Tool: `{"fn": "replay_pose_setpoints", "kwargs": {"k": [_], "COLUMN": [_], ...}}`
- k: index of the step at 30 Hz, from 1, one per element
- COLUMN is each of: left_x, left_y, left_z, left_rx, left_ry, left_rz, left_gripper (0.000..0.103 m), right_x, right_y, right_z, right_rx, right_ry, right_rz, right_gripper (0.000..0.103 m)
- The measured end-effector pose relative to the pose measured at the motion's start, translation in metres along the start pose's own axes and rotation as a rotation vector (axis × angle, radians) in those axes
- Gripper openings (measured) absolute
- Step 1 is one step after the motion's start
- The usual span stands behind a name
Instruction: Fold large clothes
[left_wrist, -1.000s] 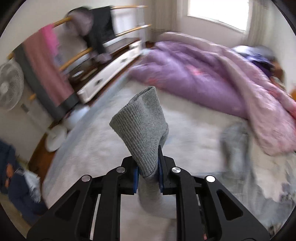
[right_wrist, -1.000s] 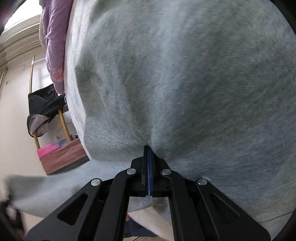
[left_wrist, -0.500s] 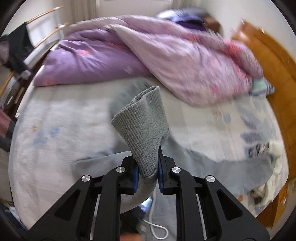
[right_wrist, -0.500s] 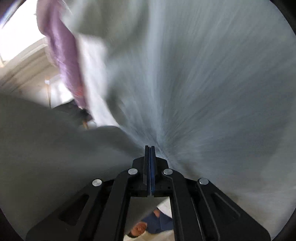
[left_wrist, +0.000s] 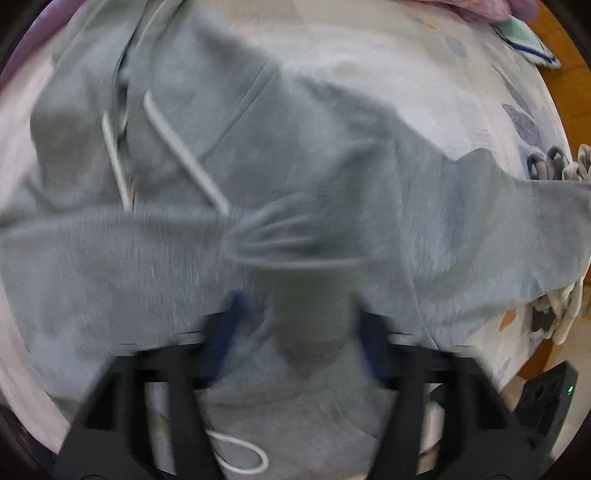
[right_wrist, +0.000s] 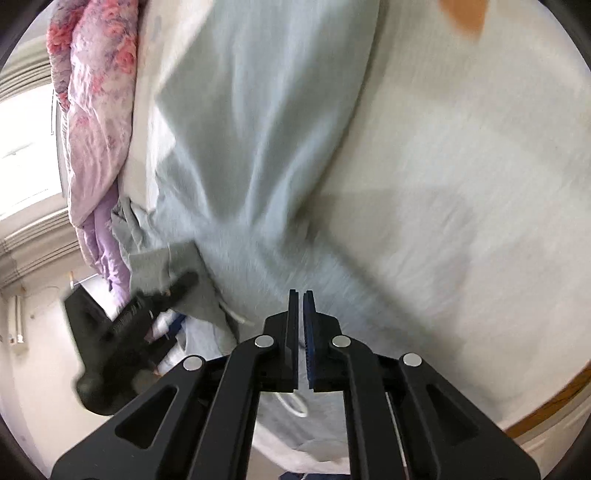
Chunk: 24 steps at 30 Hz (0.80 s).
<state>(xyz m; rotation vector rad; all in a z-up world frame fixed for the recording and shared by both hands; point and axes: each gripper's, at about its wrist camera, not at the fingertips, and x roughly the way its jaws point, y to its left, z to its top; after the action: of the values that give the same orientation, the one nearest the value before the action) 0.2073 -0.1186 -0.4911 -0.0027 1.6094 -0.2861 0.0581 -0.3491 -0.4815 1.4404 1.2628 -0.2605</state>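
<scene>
We see a grey hooded sweatshirt (left_wrist: 258, 147) spread across the pale sheet of the bed (left_wrist: 461, 74), its white drawstrings (left_wrist: 184, 155) lying loose over the chest and one sleeve stretching toward the bed's edge. The left claw (left_wrist: 299, 325) points steeply down over it; its jaws have just been opening and now stand wide, with the ribbed cuff (left_wrist: 295, 236) bunched just ahead of them and grey fabric lying between the blue pads, which do not press on it. Motion blur softens the whole view. From the right wrist view, the right claw (right_wrist: 301, 306) has just parted by a narrow slit, nothing caught between its pads, the sweatshirt (right_wrist: 258, 147) lying on the sheet beyond. At left there, the left claw (right_wrist: 173, 291) appears dark and blurred beside the cuff, under a pink and purple quilt (right_wrist: 96, 110).
</scene>
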Motion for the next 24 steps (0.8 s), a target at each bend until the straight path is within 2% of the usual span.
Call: {"fn": "replay_pose_setpoints", "kwargs": {"k": [1,2,3,4,5,6,8,11,14,17,18,19,20,21,23,24], "left_x": [-0.007,-0.012,-0.018,-0.026,-0.033,-0.04,-0.055,-0.077,-0.084,-0.076,-0.069,-0.059,-0.052,-0.042,-0.037,-0.04], "left_y": [0.009,0.016,0.025,0.035,0.046,0.056,0.08,0.122,0.177,0.223,0.237,0.251,0.26,0.272,0.289,0.29], "left_z": [-0.004,-0.007,-0.009,-0.013,-0.016,-0.02,-0.026,-0.038,-0.054,-0.071,-0.079,-0.086,-0.092,-0.1,-0.113,-0.116], "left_rx": [-0.041,-0.064,-0.087,-0.109,-0.125,-0.138,-0.159,-0.197,-0.27,-0.326,-0.341,-0.356,-0.367,-0.397,-0.464,-0.445], "left_ry": [-0.014,-0.014,-0.005,-0.003,-0.01,-0.015,-0.022,-0.045,-0.05,-0.009,0.003,0.028,0.052,0.083,0.07,0.046], "left_rz": [-0.041,-0.068,-0.093,-0.11,-0.119,-0.114,-0.073,0.014,0.13,0.199,0.216,0.244,0.265,0.281,0.184,0.177], "left_gripper": [0.074,0.077,0.085,0.085,0.085,0.085,0.085,0.085,0.085,0.085,0.084,0.069,0.051,0.015,0.012,0.012], "right_x": [-0.005,-0.004,-0.006,-0.008,-0.005,-0.01,0.003,0.024,0.06,0.085,0.092,0.095,0.097,0.095,0.086,0.084], "right_y": [0.002,0.0,0.008,0.012,0.025,0.021,0.041,0.063,0.085,0.085,0.087,0.088,0.089,0.088,0.083,0.078], "right_z": [0.006,0.007,0.01,0.007,0.007,0.007,0.004,-0.002,-0.002,0.003,0.003,0.002,-0.002,-0.006,-0.018,-0.021], "right_rx": [-0.003,-0.008,-0.021,-0.039,-0.066,-0.082,-0.125,-0.195,-0.276,-0.265,-0.253,-0.252,-0.269,-0.291,-0.318,-0.322], "right_ry": [-0.005,-0.009,-0.014,-0.019,-0.019,-0.014,0.014,0.047,0.074,0.063,0.054,0.035,0.011,-0.003,-0.027,-0.038], "right_rz": [-0.02,-0.035,-0.046,-0.04,-0.03,-0.028,-0.024,-0.028,-0.146,-0.207,-0.225,-0.246,-0.303,-0.338,-0.323,-0.363], "right_gripper": [0.014,0.025,0.031,0.04,0.046,0.048,0.058,0.058,0.058,0.058,0.053,0.034,0.016,0.013,0.01,0.01]}}
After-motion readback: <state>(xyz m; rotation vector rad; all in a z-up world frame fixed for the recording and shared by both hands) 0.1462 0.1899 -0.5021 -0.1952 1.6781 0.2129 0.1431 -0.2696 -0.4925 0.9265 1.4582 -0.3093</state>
